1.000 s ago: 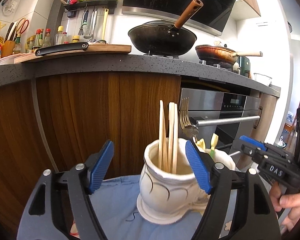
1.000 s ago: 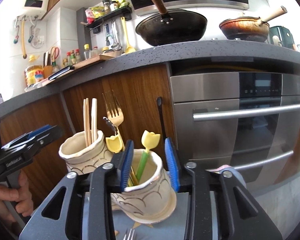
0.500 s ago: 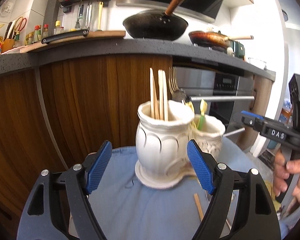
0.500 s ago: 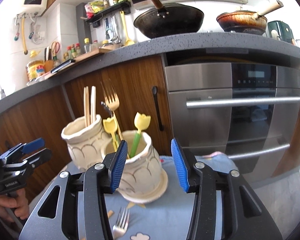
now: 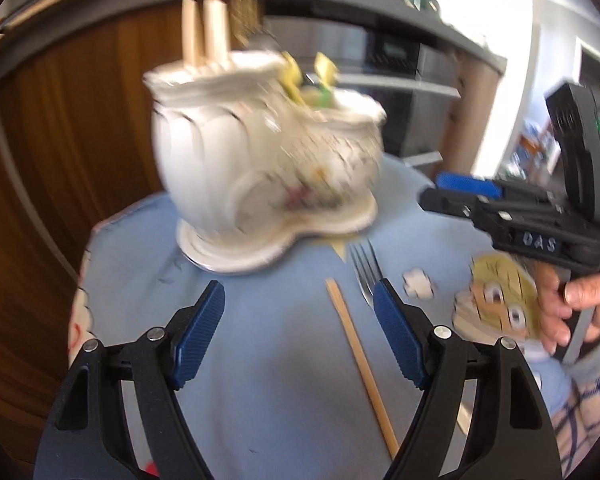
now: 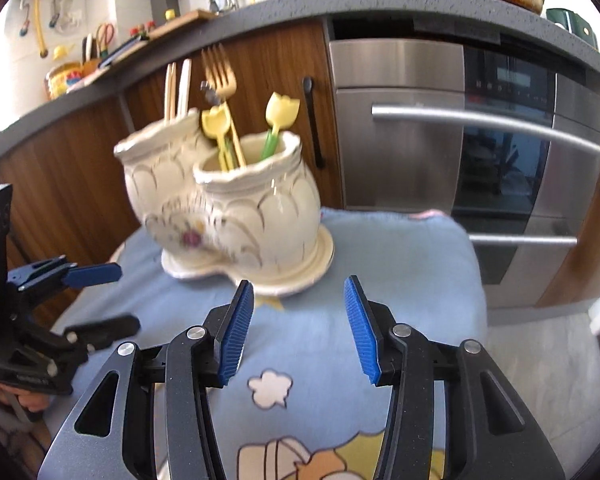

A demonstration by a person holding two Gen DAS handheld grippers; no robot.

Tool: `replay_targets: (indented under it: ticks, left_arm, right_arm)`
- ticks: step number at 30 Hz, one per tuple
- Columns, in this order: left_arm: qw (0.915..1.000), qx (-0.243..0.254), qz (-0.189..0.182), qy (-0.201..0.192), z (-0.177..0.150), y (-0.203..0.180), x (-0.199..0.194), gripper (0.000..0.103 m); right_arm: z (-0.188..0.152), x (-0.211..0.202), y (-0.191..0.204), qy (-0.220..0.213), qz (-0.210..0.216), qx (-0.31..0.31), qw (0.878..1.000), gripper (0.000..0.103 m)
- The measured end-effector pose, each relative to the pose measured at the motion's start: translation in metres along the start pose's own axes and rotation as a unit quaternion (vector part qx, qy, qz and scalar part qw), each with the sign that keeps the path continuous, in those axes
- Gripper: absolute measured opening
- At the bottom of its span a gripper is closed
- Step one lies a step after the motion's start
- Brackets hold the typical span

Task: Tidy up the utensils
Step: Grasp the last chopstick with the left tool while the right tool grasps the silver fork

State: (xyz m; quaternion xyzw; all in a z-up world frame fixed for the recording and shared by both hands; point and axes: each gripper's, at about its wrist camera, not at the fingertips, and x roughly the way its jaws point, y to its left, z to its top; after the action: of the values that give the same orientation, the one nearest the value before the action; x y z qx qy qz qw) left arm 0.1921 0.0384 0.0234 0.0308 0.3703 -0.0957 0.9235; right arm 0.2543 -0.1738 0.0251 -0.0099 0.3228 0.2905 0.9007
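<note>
A cream ceramic double-pot holder [image 6: 236, 216] stands on its saucer base toward the far end of a blue cloth-covered surface [image 6: 404, 264], close to the wooden cabinet front [image 6: 80, 184]. Its left pot holds pale chopsticks [image 6: 178, 88]; a gold fork [image 6: 220, 70] and two yellow tulip-topped utensils [image 6: 282, 108] rise from the right pot. The holder is blurred in the left wrist view.

On the cloth in front of the holder lie a single wooden chopstick [image 5: 360, 360] and a silver fork [image 5: 362, 268], side by side and apart from each other, the fork's tines pointing toward the saucer.

The left gripper [image 5: 298, 332] hovers over the cloth with its jaws wide apart and nothing held; the loose chopstick lies below the gap, nearer the right-hand pad, and the fork just beside that pad. The right gripper [image 6: 298, 328] hangs just short of the saucer's near rim, its jaws about half spread and empty.

Bare cloth stretches to the right of the holder up to the rounded cloth edge, beyond which stands the steel oven [image 6: 460, 140]. The near cloth carries a cartoon print [image 5: 500, 304].
</note>
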Motion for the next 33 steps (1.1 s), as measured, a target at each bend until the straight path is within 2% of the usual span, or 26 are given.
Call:
replay_targets:
  ticks: [7, 11, 14, 15, 16, 20, 28, 30, 32, 33]
  left_arm:
    - [0.997, 0.041, -0.029, 0.058, -0.018, -0.016, 0.017, 0.06]
    - [0.9947, 0.049, -0.055, 0.072, -0.026, -0.019, 0.019, 0.058]
    - [0.9931, 0.057, -0.058, 0.084, -0.03, -0.025, 0.025, 0.05]
    - [0.9929, 0.062, -0.051, 0.087, -0.032, -0.026, 0.028, 0.043]
    - [0.9931, 0.069, -0.04, 0.086, -0.033, -0.026, 0.029, 0.04]
    - [0.9936, 0.064, -0.031, 0.088, -0.034, -0.018, 0.028, 0.019]
    - [0.9944, 0.052, -0.021, 0.09, -0.036, 0.004, 0.024, 0.016]
    - [0.9942, 0.051, -0.023, 0.091, -0.036, 0.008, 0.023, 0.016]
    - [0.9938, 0.054, -0.023, 0.095, -0.036, 0.01, 0.022, 0.016]
    - [0.9935, 0.056, -0.024, 0.096, -0.036, 0.011, 0.022, 0.016]
  right_arm:
    - [-0.02, 0.003, 0.009, 0.034, 0.002, -0.01, 0.999, 0.049]
    - [-0.024, -0.001, 0.012, 0.035, 0.01, -0.011, 0.999, 0.051]
    - [-0.028, -0.002, 0.014, 0.045, 0.014, -0.008, 0.999, 0.051]
    - [-0.03, -0.002, 0.015, 0.049, 0.018, -0.008, 0.999, 0.051]
    - [-0.032, -0.001, 0.018, 0.057, 0.021, -0.012, 0.998, 0.051]
    - [-0.04, 0.004, 0.031, 0.094, 0.025, -0.034, 0.995, 0.051]
    - [-0.05, 0.017, 0.063, 0.133, 0.043, -0.08, 0.987, 0.051]
    - [-0.051, 0.019, 0.069, 0.137, 0.039, -0.089, 0.986, 0.048]
    - [-0.051, 0.019, 0.072, 0.139, 0.035, -0.097, 0.985, 0.031]
    - [-0.051, 0.019, 0.073, 0.141, 0.035, -0.102, 0.984, 0.027]
